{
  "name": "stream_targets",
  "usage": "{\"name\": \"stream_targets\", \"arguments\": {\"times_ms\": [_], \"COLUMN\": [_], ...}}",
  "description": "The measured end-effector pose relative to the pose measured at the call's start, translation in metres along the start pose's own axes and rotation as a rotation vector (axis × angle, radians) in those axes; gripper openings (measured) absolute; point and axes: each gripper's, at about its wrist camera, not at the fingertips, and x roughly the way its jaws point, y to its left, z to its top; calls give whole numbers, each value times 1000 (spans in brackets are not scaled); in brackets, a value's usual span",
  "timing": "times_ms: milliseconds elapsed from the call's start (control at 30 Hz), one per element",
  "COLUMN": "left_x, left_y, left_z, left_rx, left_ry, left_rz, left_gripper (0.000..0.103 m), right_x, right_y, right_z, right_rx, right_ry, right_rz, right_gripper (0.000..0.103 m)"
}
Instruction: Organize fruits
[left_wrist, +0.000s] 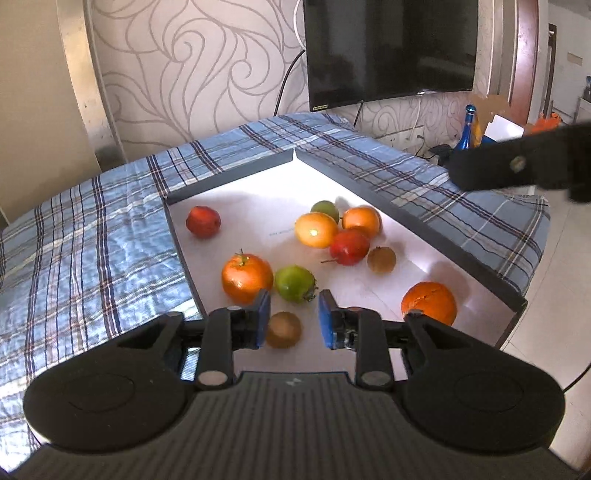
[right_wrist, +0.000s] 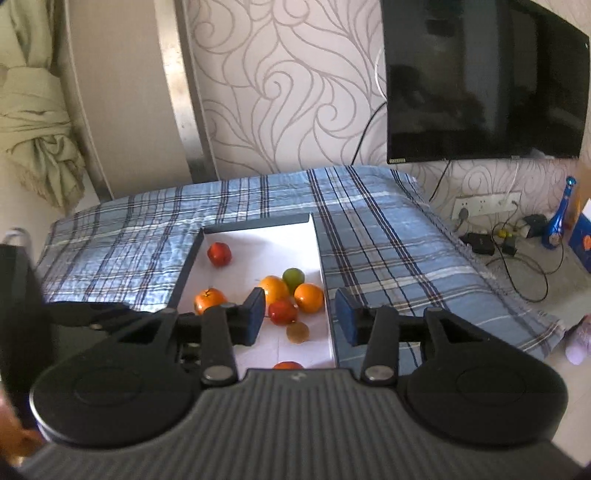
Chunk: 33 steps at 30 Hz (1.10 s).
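Two kiwis in left view only.

**Cloth, Card and Glossy Skins**

The checked tablecloth is woven cotton-like cloth, wrinkled and matt. The tray has a smooth white floor and matt dark walls — card or plastic, hard to tell. The yellow-orange fruit shines glossy; the brown fruit looks dull, rough. Gripper pads — blue, matt.

Fruits in tray, hand-held gripper open
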Motion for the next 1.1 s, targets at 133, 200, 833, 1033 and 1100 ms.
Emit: {"name": "stream_targets", "arguments": {"times_ms": [133,200,833,1033,1100], "left_x": [-8,-16,-88,-115,-115], "left_y": [-1,-1,-37,-74,-76], "left_z": [-3,-4,-20,-23,-23], "left_rx": [14,10,-144,-78,-103], "left_ry": [-30,-42,4,-62,-50], "left_rz": [15,17,145,124,95], "left_gripper": [40,43,83,102,103], "right_x": [-7,-9,-20,-27,-29], "right_y": [1,0,-23,-40,-47], "right_z": [2,3,-15,-23,-24], "right_rx": [-20,-25,-43,-43,-37], "right_ry": [-4,-4,46,61,60], "right_rz": [13,21,103,101,93], "right_gripper": [44,44,44,45,45]}}
